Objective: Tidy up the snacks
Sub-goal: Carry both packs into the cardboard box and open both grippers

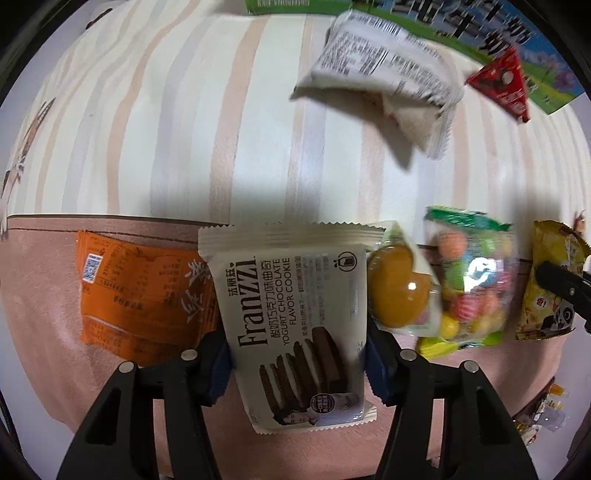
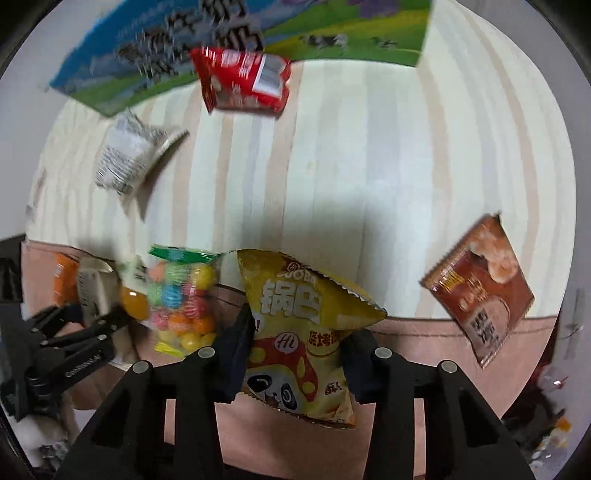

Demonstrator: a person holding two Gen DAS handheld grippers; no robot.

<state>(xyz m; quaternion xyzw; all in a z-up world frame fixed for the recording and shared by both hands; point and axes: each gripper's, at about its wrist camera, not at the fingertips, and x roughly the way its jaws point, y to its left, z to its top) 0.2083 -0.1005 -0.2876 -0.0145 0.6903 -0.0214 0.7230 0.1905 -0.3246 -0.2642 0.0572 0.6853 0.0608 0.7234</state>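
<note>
My left gripper (image 1: pixel 297 354) is shut on a cream Franzzi cookie pack (image 1: pixel 295 325), held over a pink mat (image 1: pixel 44 295). My right gripper (image 2: pixel 299 358) is shut on a yellow panda snack bag (image 2: pixel 299 332), also over the pink mat (image 2: pixel 424 336). Beside the cookie pack lie an orange packet (image 1: pixel 140 291), an orange jelly cup (image 1: pixel 399 291) and a bag of coloured candy balls (image 1: pixel 469 280). The candy bag (image 2: pixel 184 302) and my left gripper (image 2: pixel 92 317) also show in the right wrist view. The yellow bag (image 1: pixel 550 280) shows at the right of the left wrist view.
On the striped table (image 1: pixel 221 129) lie a white wrapped snack (image 1: pixel 384 81) and a red packet (image 1: pixel 506 85) by a green-blue milk carton box (image 1: pixel 491 29). A brown packet (image 2: pixel 484 291) lies at the mat's right edge. Small wrapped sweets (image 1: pixel 543 410) sit lower right.
</note>
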